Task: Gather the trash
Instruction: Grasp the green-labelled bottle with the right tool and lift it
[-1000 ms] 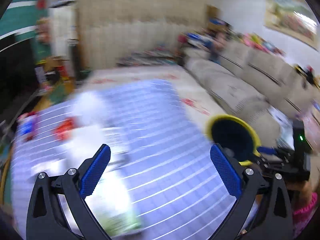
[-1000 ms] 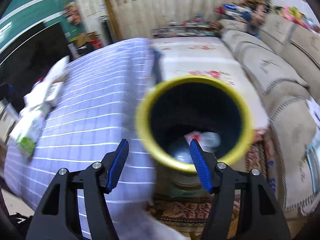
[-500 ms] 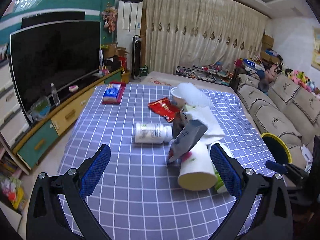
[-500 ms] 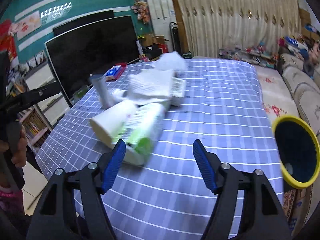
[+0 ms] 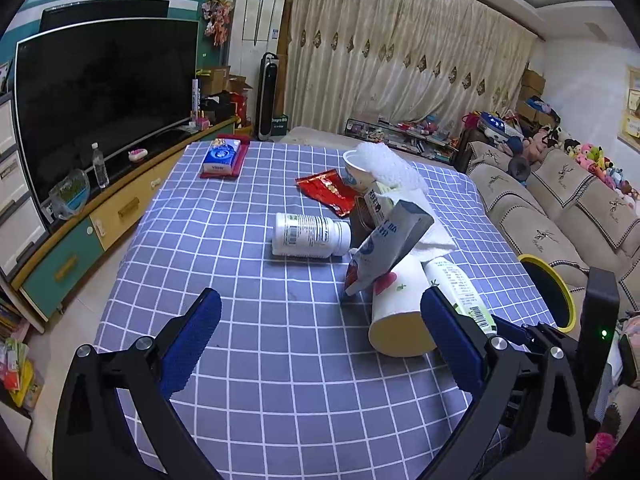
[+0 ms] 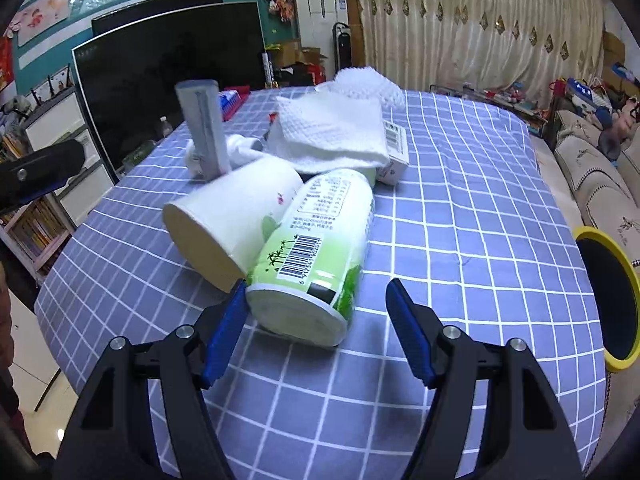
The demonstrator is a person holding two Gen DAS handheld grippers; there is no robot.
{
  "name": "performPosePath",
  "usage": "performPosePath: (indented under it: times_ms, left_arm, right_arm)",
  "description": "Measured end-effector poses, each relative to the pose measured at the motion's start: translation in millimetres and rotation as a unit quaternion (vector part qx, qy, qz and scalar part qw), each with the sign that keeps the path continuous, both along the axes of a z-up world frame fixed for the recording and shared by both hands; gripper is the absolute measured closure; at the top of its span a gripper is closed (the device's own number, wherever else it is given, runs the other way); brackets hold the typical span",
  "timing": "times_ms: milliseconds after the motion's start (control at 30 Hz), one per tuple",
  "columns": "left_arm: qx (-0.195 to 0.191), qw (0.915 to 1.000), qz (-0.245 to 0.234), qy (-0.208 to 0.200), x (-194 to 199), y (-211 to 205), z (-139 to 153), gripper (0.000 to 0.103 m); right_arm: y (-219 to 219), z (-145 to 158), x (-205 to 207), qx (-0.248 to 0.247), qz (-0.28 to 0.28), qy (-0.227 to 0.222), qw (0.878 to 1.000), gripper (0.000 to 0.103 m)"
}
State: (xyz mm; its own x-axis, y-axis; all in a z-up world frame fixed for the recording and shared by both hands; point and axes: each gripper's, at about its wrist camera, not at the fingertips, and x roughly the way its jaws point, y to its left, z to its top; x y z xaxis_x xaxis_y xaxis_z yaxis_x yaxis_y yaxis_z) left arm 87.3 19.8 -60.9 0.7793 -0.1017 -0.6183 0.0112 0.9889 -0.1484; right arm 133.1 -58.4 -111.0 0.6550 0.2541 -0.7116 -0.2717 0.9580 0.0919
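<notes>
A pile of trash lies on the blue checked tablecloth (image 5: 248,360). A green-labelled bottle (image 6: 316,236) lies on its side beside a tipped white paper cup (image 6: 236,216), under a white paper towel (image 6: 332,132). My right gripper (image 6: 317,284) is open around the bottle's base; its left pad is at the bottle's edge and its right pad is well clear. My left gripper (image 5: 320,294) hangs open over bare cloth, with the cup (image 5: 400,312) by its right finger. A white pill bottle (image 5: 310,236), a red wrapper (image 5: 326,190) and a grey carton (image 5: 388,244) lie further back.
A black bin with a yellow rim (image 6: 600,240) stands off the table's right edge, next to the sofa (image 5: 560,208). A blue tissue pack (image 5: 222,158) sits at the far left of the table. A TV and a low cabinet (image 5: 120,208) run along the left.
Both views swung from the bin and sofa onto the table. My right gripper closed in on the green bottle, which now lies between its jaws. My left gripper edged forward and lower.
</notes>
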Motion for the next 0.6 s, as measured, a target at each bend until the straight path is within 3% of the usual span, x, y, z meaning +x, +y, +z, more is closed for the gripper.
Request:
performPosePath:
  times_ms: [167, 300, 600]
  left_arm:
    - [-0.002, 1.0000, -0.003, 0.007, 4, -3, -7, 0.005]
    - [-0.010, 0.9999, -0.003, 0.012, 8, -5, -12, 0.005]
    - [-0.012, 0.9998, -0.002, 0.015, 9, -6, -18, 0.005]
  right_arm:
    - [-25, 2, 5, 0.013, -0.021, -0.007, 1.000, 0.037]
    - [-21, -10, 10, 0.052, 0.019, 0.027, 0.998, 0.036]
    - [-24, -9, 12, 0.037, -0.009, 0.005, 0.999, 0.038]
